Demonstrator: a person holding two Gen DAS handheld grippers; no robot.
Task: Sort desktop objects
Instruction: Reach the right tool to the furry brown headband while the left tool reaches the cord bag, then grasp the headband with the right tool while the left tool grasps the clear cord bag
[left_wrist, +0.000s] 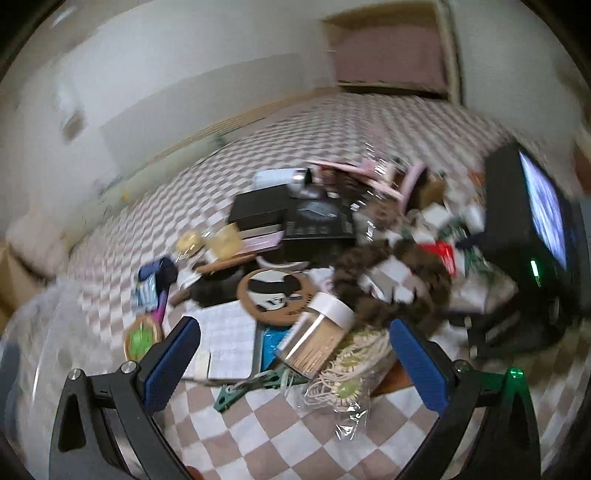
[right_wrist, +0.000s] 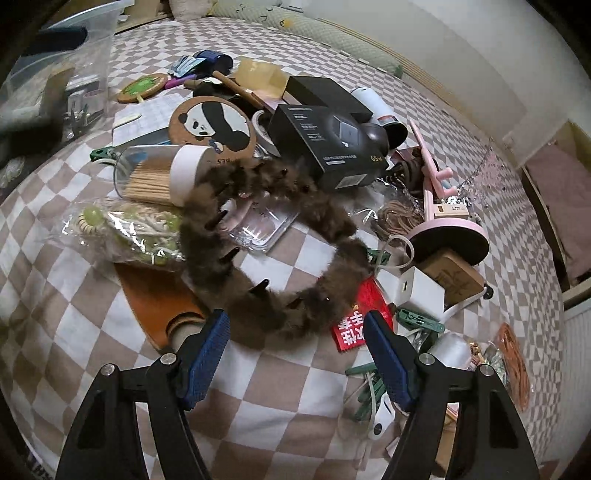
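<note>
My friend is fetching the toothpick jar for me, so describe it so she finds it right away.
On the checkered cloth, find the round panda coaster. The toothpick jar lies on its side just in front of it, beside the furry brown ring. It is the only clear container with a white cap, packed with pale wooden sticks.

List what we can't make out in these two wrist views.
- Left wrist view: motion blur throughout; the print on the black box is unreadable.
- Right wrist view: the brown furry ring covers the clear tray, so its contents are hidden.
- Right wrist view: the clear bin is cut off by the left edge.
- Right wrist view: the orange cord bundle is blurred at the lens rim.
</note>
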